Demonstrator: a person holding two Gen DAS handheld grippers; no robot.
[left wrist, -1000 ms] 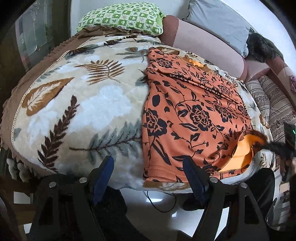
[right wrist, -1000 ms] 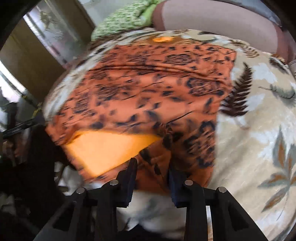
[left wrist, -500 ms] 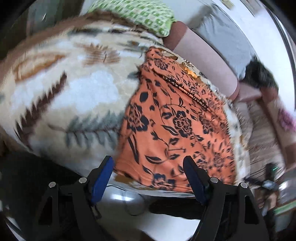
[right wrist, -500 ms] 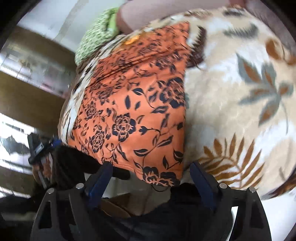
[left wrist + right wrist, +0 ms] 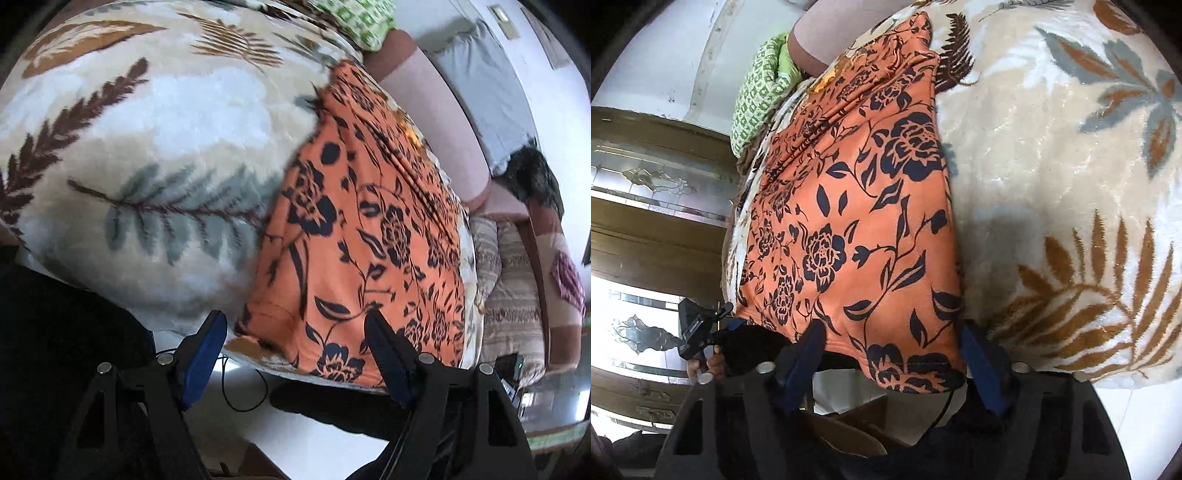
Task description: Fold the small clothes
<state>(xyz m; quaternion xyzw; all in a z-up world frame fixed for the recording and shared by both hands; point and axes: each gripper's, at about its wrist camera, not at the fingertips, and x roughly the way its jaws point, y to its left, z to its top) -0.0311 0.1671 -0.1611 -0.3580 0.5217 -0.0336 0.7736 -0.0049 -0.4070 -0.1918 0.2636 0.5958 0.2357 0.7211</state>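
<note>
Left wrist: left gripper (image 5: 295, 332) fingers apart, straddling orange floral garment (image 5: 362, 236) hem; right gripper (image 5: 892, 341) apart, just narrowed, nothing clamped.

A plush blanket (image 5: 155, 155) printed with brown, grey and tan leaves covers the carrying surface, which looks like a bed or sofa. Directly on it lies the orange cloth (image 5: 354, 236) with dark blue flowers, spread flat and reaching the near edge, where its hem hangs slightly over. In the left wrist view that hem sits between the two fingers (image 5: 207, 343), nearer the right one. In the right wrist view the cloth's near corner also lies between the fingers (image 5: 979, 362). A green checked pillow (image 5: 362, 22) rests at the far end.
</note>
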